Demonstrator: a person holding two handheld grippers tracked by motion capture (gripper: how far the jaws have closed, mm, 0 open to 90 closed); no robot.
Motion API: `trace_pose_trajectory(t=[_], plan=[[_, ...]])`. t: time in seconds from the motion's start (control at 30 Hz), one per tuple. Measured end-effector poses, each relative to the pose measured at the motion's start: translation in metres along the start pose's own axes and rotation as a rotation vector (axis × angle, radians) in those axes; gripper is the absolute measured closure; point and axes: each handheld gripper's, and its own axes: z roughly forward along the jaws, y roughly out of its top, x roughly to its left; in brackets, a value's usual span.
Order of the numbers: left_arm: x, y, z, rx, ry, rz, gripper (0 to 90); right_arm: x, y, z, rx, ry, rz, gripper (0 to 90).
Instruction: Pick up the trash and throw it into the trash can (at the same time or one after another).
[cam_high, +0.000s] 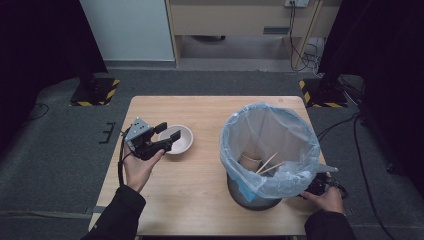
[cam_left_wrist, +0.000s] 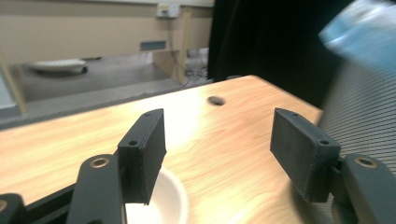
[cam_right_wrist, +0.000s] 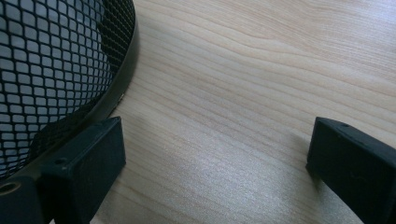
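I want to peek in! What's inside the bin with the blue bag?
Inside the bin, within its blue bag, lie thin wooden sticks and something round and brownish. The bag's rim hides whatever lies deeper down.

Bowl (cam_high: 178, 138) left of bin (cam_high: 270, 150)

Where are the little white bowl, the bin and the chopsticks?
bowl (cam_high: 181, 138), high view, inside bottom.
bin (cam_high: 245, 192), high view, dark mesh wall near its base.
chopsticks (cam_high: 267, 163), high view, middle of the sticks.
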Motion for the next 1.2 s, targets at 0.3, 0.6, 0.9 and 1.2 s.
trace_pose_trajectory(t=[0.3,0.6,0.9,1.2], plan=[[0.05,-0.042,0.021,0.096,0.167,-0.039,34.0,0.0,0.0,0.0,0.0,0.0,0.0,4.4],[0.085,-0.07,0.031,0.15,0.257,-0.112,34.2,0.0,0.0,0.0,0.0,0.0,0.0,4.4],[0.092,-0.085,0.044,0.208,0.255,-0.112,34.5,0.0,0.0,0.0,-0.001,-0.001,0.001,4.4],[0.091,-0.1,0.059,0.318,0.221,-0.089,39.6,0.0,0.001,0.001,0.0,-0.001,0.001,4.4]])
